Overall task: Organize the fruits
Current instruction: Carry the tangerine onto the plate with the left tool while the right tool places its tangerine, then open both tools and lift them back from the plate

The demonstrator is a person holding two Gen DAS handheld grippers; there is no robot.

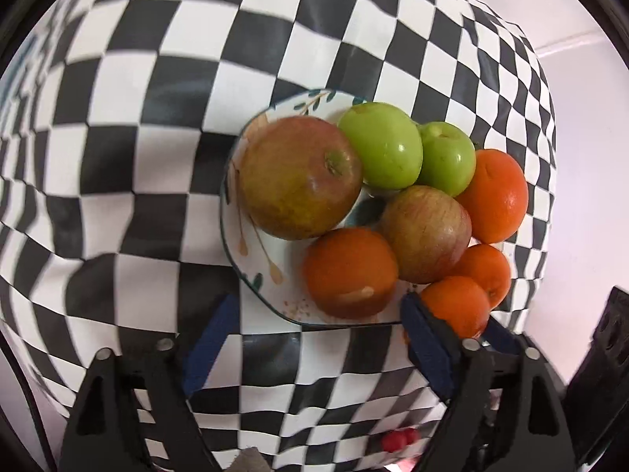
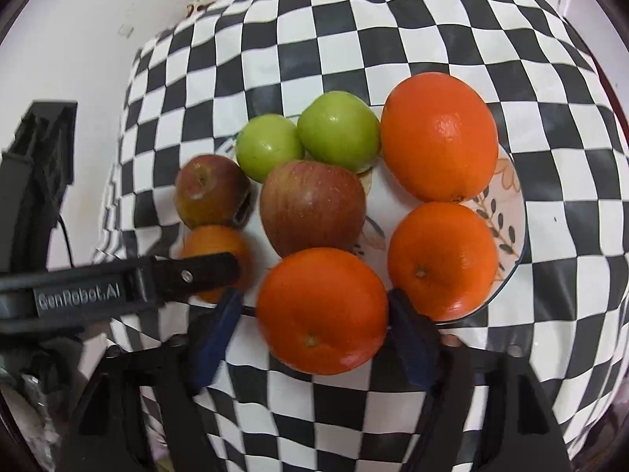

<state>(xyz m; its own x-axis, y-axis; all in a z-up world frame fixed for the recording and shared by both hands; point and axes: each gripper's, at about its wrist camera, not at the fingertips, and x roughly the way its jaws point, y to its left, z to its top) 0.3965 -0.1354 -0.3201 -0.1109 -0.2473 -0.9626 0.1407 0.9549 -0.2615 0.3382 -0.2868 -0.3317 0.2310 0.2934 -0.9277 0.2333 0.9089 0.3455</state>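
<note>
Checkered black-and-white cloth covers your desk [image 2: 432, 23], and on it sits a white plate with painted leaves [image 2: 507, 212] holding two red apples, two green fruits and four oranges. Your right gripper [image 2: 314, 314] straddles the near glossy orange [image 2: 322, 310], jaws released. Your left gripper [image 1: 318, 318] is spread wide and empty. Oranges are firm, round and roll easily; grip across the middle.

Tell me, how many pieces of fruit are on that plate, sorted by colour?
Orange fruits: 4, e.g. the nearest one
Reddish apples: 2, the bigger-looking one and the one beside it
Green fruits: 2, side by side
Total: 8, all on the patterned plate
</note>
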